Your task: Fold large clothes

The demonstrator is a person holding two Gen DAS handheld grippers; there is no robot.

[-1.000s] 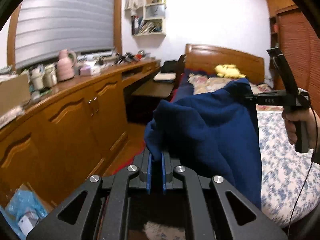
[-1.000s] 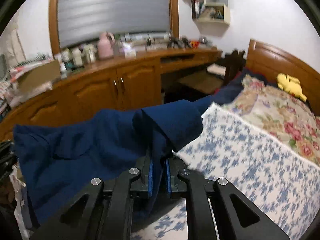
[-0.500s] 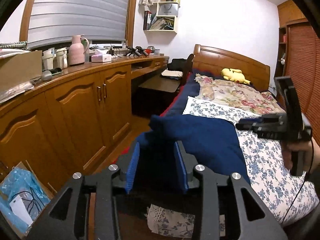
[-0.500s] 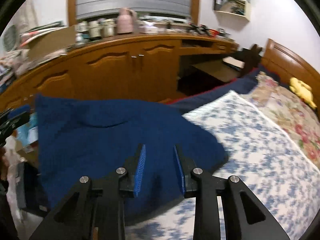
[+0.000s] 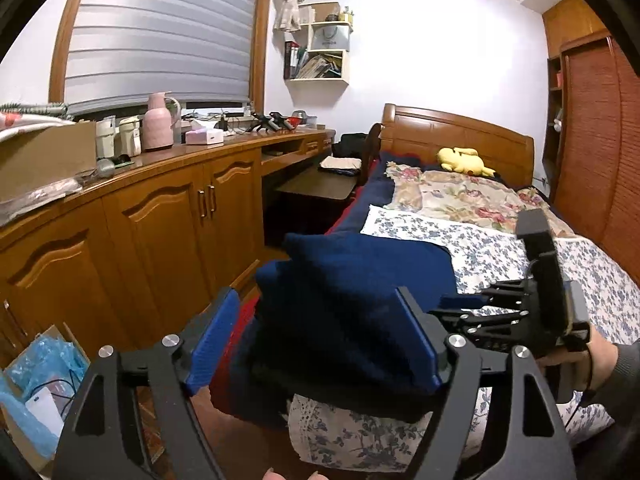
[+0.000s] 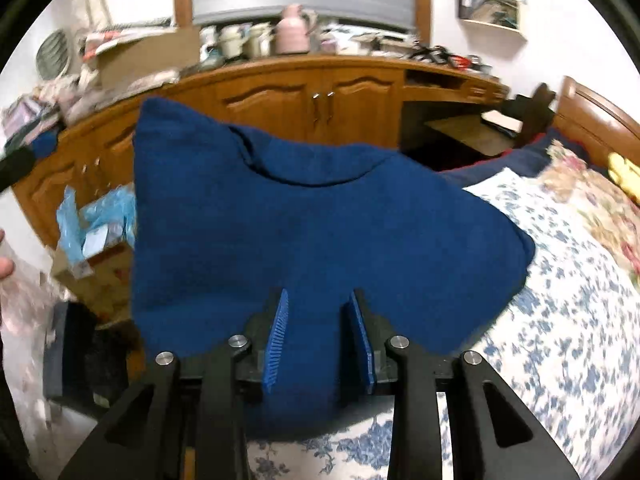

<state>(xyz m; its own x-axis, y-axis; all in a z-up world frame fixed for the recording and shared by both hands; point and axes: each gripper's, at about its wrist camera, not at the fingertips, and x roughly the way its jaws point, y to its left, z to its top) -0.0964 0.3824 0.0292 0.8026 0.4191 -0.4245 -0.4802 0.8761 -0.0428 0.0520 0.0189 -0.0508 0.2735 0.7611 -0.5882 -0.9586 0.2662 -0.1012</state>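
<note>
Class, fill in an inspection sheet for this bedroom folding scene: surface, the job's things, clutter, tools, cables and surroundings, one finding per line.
Surface: bed with blue floral sheet, partly covered by the garment.
Job's things: dark navy blue knit garment lying at the bed's edge, partly folded.
Clutter: yellow plush toy by the headboard; pink jug on the crowded wooden counter; blue plastic bag on the floor.
Tools: left tool open around the garment; right tool open over it.
Cables: thin black cable below the right hand.
Surroundings: wooden cabinets, closed window blind, wall shelf.
</note>
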